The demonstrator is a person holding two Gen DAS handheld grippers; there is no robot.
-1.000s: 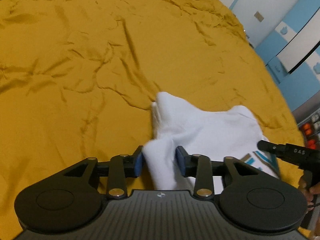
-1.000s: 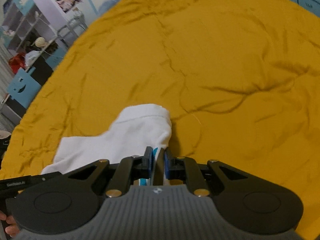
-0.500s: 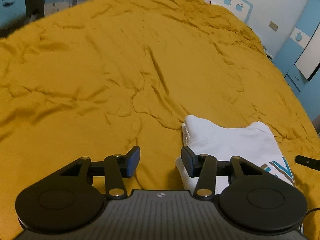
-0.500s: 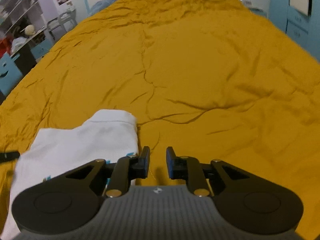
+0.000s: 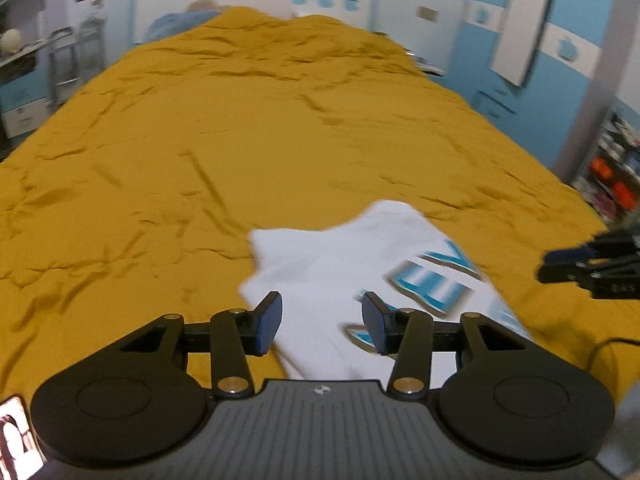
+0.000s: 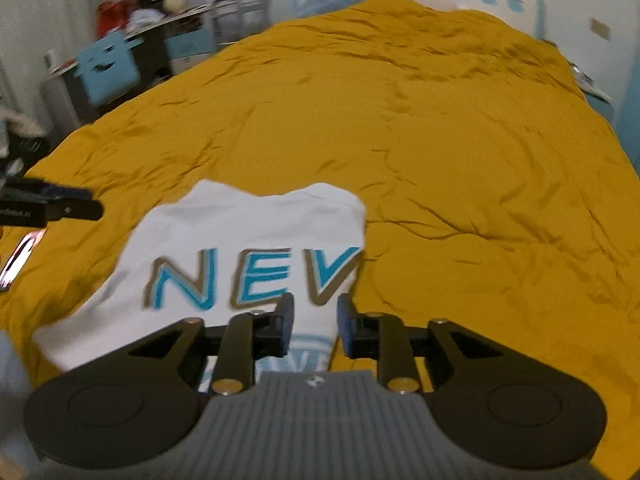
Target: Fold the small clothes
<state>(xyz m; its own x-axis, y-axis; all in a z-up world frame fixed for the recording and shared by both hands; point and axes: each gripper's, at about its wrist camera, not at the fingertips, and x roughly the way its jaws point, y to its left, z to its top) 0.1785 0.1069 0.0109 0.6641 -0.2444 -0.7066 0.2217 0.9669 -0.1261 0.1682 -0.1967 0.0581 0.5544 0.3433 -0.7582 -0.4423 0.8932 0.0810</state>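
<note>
the shirt (image 6: 248,256) lies on the bedspread (image 6: 460,152), folded into a compact white shape with blue letters on top. in the right wrist view it sits ahead of and to the left of the right gripper (image 6: 314,326), whose fingers are apart with nothing between them but the shirt's near right edge below. in the left wrist view the left gripper (image 5: 322,322) also has its fingers apart, wider, and the shirt (image 5: 360,264) spreads ahead of them and to the right; neither gripper holds cloth.

the shirt looks light, soft and limp, so it should sag and unfold if lifted by one point. judging by its shape, the safest hold is a pinch through all layers at a folded edge or corner, one gripper at each end, keeping it low on the bedspread so the layers drag along together. the cloth should not slip much in the pads, but thin layers may separate.

the near part of the shirt is hidden behind both gripper bodies, so its lower edge cannot be seen. the print is blurred in the left view. how many layers lie underneath cannot be told.
</note>
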